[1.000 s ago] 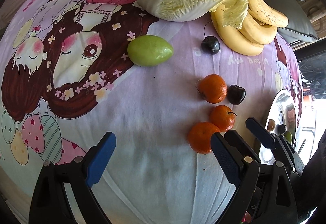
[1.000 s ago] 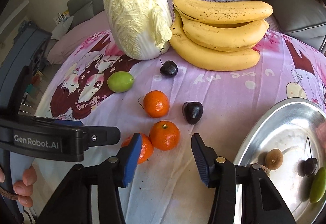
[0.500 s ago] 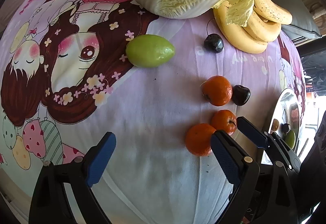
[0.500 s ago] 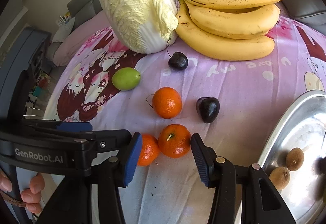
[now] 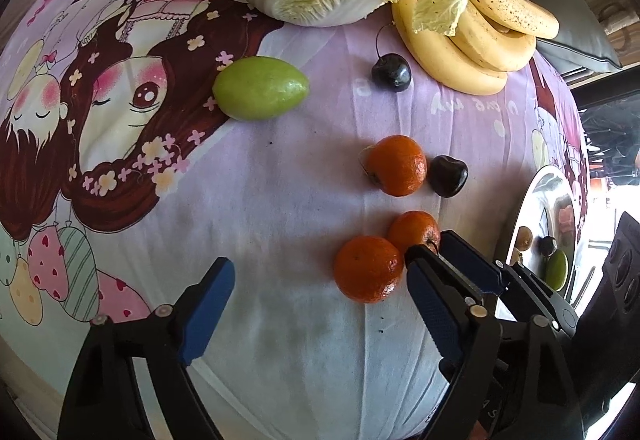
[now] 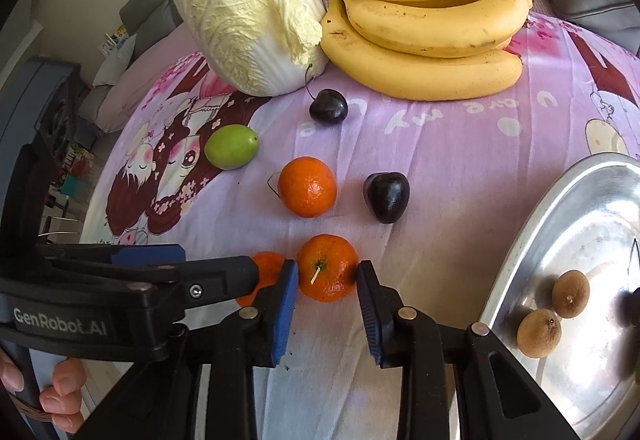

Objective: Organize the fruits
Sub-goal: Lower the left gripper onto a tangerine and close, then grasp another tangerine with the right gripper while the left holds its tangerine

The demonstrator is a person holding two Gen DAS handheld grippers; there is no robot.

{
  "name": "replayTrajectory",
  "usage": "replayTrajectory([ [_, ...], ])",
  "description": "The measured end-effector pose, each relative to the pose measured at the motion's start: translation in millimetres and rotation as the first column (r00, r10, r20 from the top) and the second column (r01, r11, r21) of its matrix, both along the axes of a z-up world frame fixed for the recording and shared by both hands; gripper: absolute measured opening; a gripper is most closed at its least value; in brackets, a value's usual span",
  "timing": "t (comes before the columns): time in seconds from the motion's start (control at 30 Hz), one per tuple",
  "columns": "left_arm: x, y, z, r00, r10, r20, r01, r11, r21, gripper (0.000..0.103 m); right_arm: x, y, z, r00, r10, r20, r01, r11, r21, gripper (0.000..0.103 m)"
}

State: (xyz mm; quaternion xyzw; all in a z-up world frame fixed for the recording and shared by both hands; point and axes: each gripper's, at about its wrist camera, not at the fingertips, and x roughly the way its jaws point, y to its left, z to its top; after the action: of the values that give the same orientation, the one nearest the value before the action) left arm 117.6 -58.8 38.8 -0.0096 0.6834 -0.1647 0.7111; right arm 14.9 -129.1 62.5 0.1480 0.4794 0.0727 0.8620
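While the right gripper [image 6: 327, 272] is closing its jaws around a mandarin [image 6: 327, 267] at lower centre, seemingly touching it, the left gripper [image 5: 318, 280] is narrowing yet gaping, empty, beside another mandarin [image 5: 368, 269] at its right finger.

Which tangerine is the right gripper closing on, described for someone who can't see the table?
Start at the silver tray on the purple cartoon cloth. Just beside its rim lie two tangerines touching; the right gripper, jaws just closing, pinches the tangerine nearer the tray. It alone shows a pale stem stub, unlike its half-hidden neighbour.
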Motion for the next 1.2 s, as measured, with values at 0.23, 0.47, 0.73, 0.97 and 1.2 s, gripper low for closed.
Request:
replayTrajectory([
  [0.23,-6,-17,-3,0.999,-0.021,-0.027,0.021,1.0,-0.023,0.065,-2,2,-1,1.0,0.008,-0.012,-0.009,1.0,-0.017,0.032],
  [0.47,-9,-24,-7,0.998,-0.015,-0.057,0.011,0.997,-0.08,0.048,-2,0,-1,1.0,0.007,-0.015,-0.007,1.0,-0.019,0.032],
  [0.73,-9,-6,-16,0.999,-0.013,-0.05,0.007,0.994,-0.11,0.04,-2,1,-1,1.0,0.011,-0.014,-0.011,1.0,-0.022,0.032],
  [0.97,-9,6,-2,1.0,-0.009,-0.002,0.009,0.998,-0.062,0.04,-1,4,-2,1.0,0.016,-0.016,-0.017,1.0,-0.019,0.033],
  [1.2,-2,31,0,0.999,0.038,0.014,-0.037,0.999,-0.033,0.04,1,7,-2,1.0,0.023,-0.014,-0.023,0.999,-0.032,0.037],
])
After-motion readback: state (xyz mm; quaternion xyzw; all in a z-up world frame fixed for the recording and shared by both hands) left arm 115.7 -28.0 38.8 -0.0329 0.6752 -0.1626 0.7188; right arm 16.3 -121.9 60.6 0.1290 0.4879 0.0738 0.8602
